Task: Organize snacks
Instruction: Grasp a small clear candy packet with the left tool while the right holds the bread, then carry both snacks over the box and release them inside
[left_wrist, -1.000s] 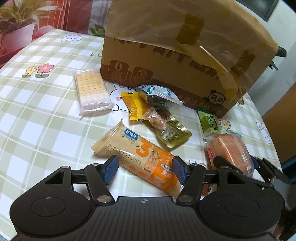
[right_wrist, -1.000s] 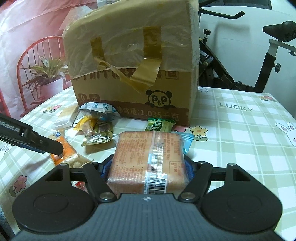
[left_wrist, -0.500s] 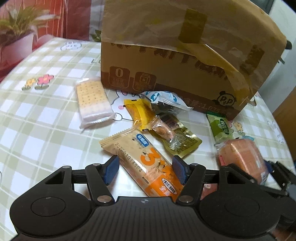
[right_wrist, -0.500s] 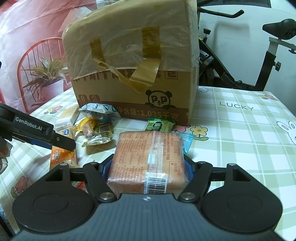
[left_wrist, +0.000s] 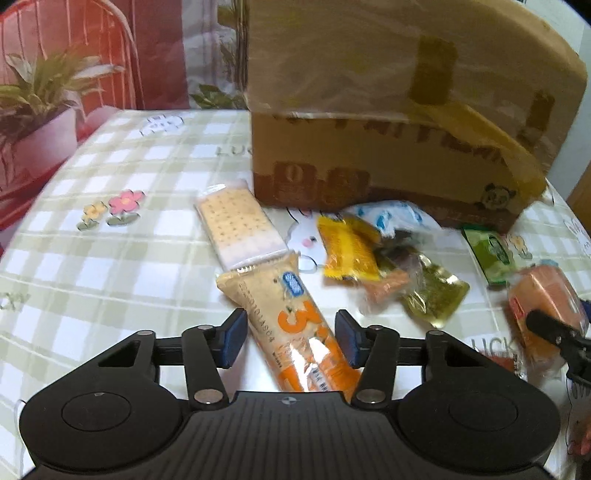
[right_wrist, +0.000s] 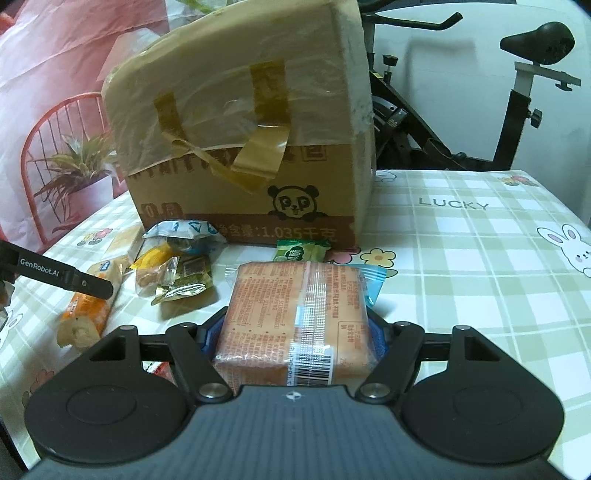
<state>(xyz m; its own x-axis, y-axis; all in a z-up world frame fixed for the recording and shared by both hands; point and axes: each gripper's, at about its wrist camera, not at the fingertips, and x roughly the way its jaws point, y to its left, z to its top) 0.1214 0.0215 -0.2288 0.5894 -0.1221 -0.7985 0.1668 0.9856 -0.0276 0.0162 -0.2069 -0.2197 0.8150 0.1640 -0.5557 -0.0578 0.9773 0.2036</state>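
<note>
My left gripper (left_wrist: 289, 341) is open around a long tan and orange biscuit pack (left_wrist: 291, 325) that lies on the checked tablecloth; a gap shows on each side. My right gripper (right_wrist: 293, 334) is shut on an orange wrapped cake pack (right_wrist: 295, 317), also seen at the right in the left wrist view (left_wrist: 543, 306). A cracker pack (left_wrist: 238, 229), a yellow packet (left_wrist: 349, 251), a gold-green pouch (left_wrist: 432, 291), a blue-white packet (left_wrist: 395, 216) and a small green packet (left_wrist: 493, 254) lie in front of the cardboard box (left_wrist: 388, 122).
The taped cardboard box (right_wrist: 243, 147) stands at the back of the table. A potted plant (left_wrist: 33, 122) and a red chair (right_wrist: 55, 147) stand beyond the left edge. An exercise bike (right_wrist: 461, 99) stands behind the table. Bare tablecloth (right_wrist: 480, 277) lies at the right.
My left gripper has moved forward and left along the long biscuit pack, so its fingers now flank the pack's middle. My right gripper keeps its hold on the cake pack, almost still.
</note>
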